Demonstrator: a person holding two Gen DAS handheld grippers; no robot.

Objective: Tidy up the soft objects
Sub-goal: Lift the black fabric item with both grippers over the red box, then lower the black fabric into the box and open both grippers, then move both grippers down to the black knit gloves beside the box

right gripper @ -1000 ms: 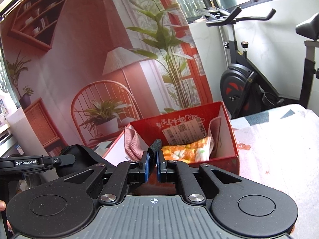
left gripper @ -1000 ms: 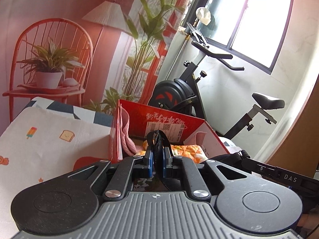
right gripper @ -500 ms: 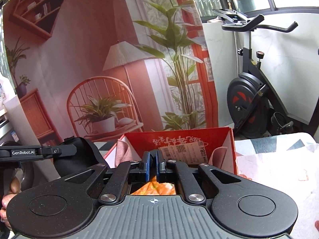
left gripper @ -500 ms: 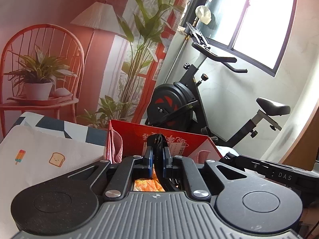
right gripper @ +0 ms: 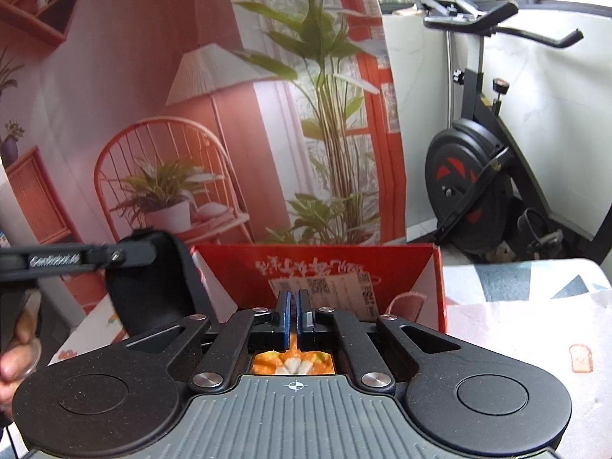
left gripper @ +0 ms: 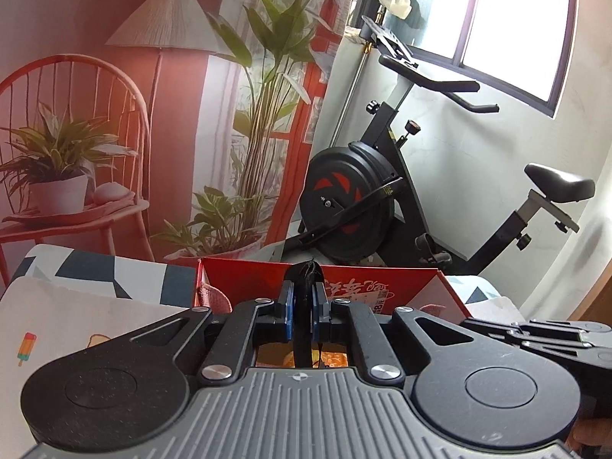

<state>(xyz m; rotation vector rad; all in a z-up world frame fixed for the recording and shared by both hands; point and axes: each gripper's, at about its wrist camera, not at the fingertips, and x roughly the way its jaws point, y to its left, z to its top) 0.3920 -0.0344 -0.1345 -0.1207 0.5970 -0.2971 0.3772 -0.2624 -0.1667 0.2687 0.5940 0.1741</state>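
Two soft things show inside the red box (right gripper: pixel 344 264): an orange floral cloth (right gripper: pixel 292 361), seen only through the small window under the fingers in both views, and a pink woven cloth (left gripper: pixel 214 298) draped over the box's left wall, with another pink edge (right gripper: pixel 407 304) at its right wall. Most of the box floor is hidden behind the gripper bodies. The left hand-held gripper (left gripper: pixel 302 306) is clamped on a thin black strap-like item (left gripper: pixel 306 279) that pokes up above the blue pads (left gripper: pixel 287 311); what it is cannot be made out, and its lower end runs out of sight. The right hand-held gripper (right gripper: pixel 292 317) has its jaws together with nothing visible between them. In the right view the left tool's black body (right gripper: pixel 153 275) crosses the left edge, blurred, with part of a hand (right gripper: pixel 17 359) cut off below it. The box stands on a worktop (right gripper: pixel 516 325) under a patterned cloth. Behind are a printed backdrop (left gripper: pixel 172 95) and an exercise bike (left gripper: pixel 363 206)
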